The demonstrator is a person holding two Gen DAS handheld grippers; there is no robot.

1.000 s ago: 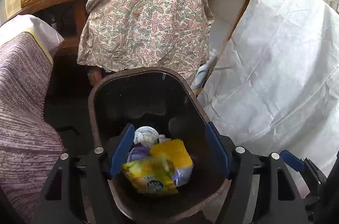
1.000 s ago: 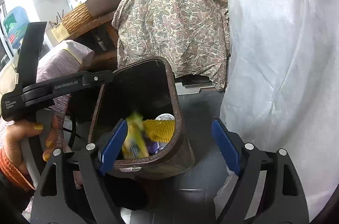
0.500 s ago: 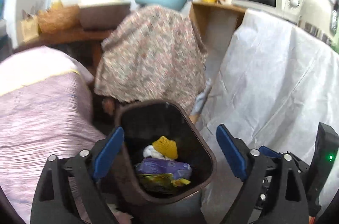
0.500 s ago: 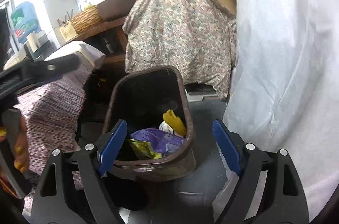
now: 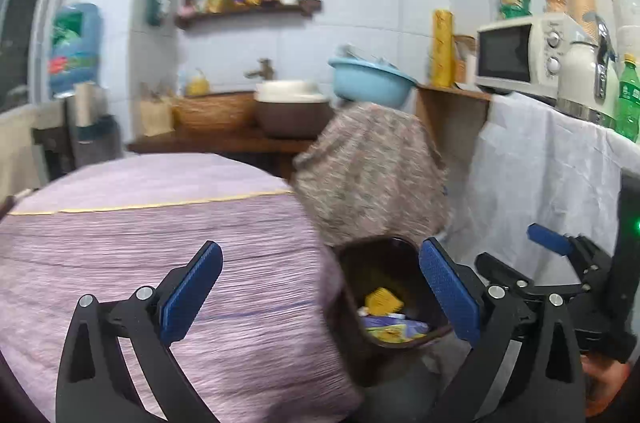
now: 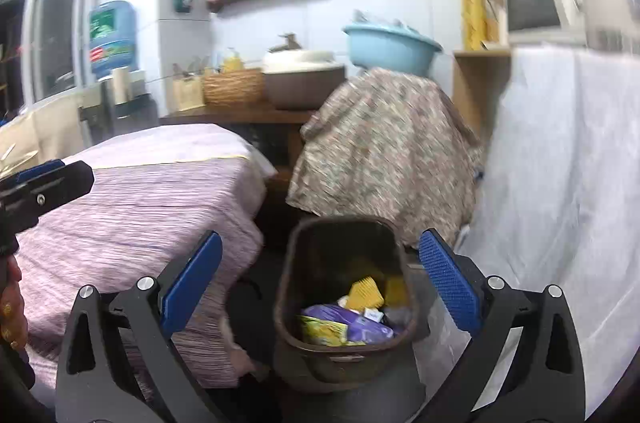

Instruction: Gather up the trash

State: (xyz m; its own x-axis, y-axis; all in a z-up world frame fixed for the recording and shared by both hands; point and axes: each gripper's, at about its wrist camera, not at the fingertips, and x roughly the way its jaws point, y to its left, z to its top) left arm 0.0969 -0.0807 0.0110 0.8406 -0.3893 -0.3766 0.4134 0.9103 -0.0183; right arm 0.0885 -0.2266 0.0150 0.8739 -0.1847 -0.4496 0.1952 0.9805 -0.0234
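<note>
Both tools — left tool [image 5: 320, 297] and right tool [image 6: 320, 287] — gape wide and empty; next, scan beyond the brown bin [image 6: 344, 303] for remaining trash — approach squarely.

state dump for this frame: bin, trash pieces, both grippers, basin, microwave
trash bin: upright, no lid, partly filled
yellow sponge: in the bin, on top of the pile
purple wrapper: in the bin, lying flat
yellow packet: in the bin, against the near wall
left gripper: open, empty
right gripper: open, empty
blue basin: upright on the covered stand
microwave: door closed
</note>
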